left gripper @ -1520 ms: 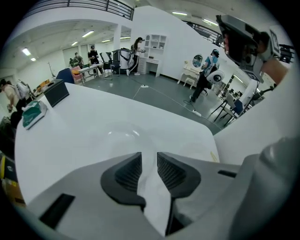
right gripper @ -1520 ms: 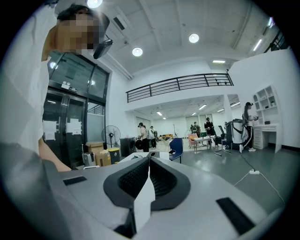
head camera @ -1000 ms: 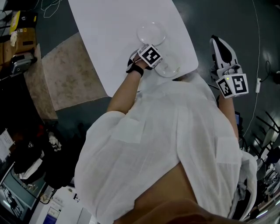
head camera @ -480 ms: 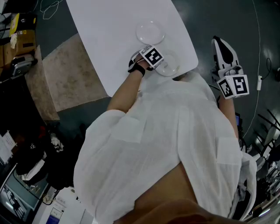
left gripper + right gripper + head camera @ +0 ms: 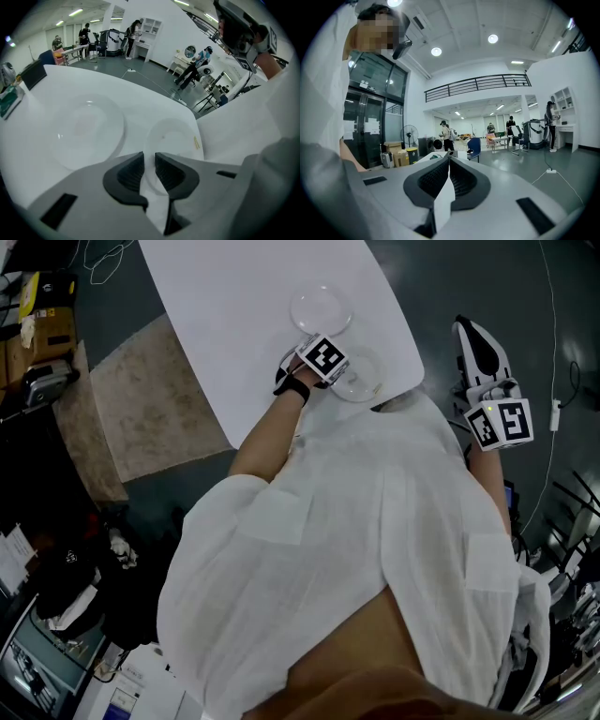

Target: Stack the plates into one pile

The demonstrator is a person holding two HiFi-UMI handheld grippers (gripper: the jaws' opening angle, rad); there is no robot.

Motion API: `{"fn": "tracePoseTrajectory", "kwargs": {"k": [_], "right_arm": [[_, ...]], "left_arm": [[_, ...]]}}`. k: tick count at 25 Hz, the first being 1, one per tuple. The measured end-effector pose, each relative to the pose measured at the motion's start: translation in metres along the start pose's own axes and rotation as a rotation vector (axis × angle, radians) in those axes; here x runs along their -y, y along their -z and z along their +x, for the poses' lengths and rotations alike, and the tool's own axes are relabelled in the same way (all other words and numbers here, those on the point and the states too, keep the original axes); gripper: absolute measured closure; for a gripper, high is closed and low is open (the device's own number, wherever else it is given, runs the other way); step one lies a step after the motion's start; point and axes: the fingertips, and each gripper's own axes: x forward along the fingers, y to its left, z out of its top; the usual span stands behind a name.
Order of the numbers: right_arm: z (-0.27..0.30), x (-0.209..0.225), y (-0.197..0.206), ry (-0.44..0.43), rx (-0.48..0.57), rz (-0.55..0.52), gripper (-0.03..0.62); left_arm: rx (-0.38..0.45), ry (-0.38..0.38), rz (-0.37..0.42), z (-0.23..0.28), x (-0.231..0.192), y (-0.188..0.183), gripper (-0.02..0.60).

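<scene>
Left hand-held gripper (image 5: 149, 161) is clamping, jaws just closed, onto the rim of the near plate (image 5: 174, 136) on the table (image 5: 140, 93). The plate is probably stiff, slippery and breakable. Right hand-held gripper (image 5: 449, 180) is idling clenched and empty.

Head view dim, underexposed: floor (image 5: 487, 296) near black, only the white table (image 5: 234, 324) and shirt (image 5: 356, 549) read bright. Gripper views bright, fisheye, edges bent, dark vignette corners. Glare off ceiling lights (image 5: 436, 51) in right gripper view. Low contrast: near plate (image 5: 171, 136) washes into tabletop; jaws close up soft.
</scene>
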Motion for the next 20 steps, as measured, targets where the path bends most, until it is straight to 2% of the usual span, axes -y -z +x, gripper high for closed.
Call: {"fn": "tracePoseTrajectory", "kwargs": {"k": [8, 14, 20], "right_arm": [[0.007, -0.006, 0.001, -0.019, -0.003, -0.001, 0.565], [0.007, -0.007, 0.002, -0.026, -0.008, 0.000, 0.565], [0.009, -0.007, 0.003, -0.024, -0.013, 0.000, 0.565]], "left_arm": [[0.049, -0.081, -0.036, -0.032, -0.041, -0.011, 0.514], [0.043, -0.153, -0.053, -0.048, -0.076, -0.020, 0.517], [0.047, -0.145, -0.079, -0.050, -0.106, -0.037, 0.514]]}}
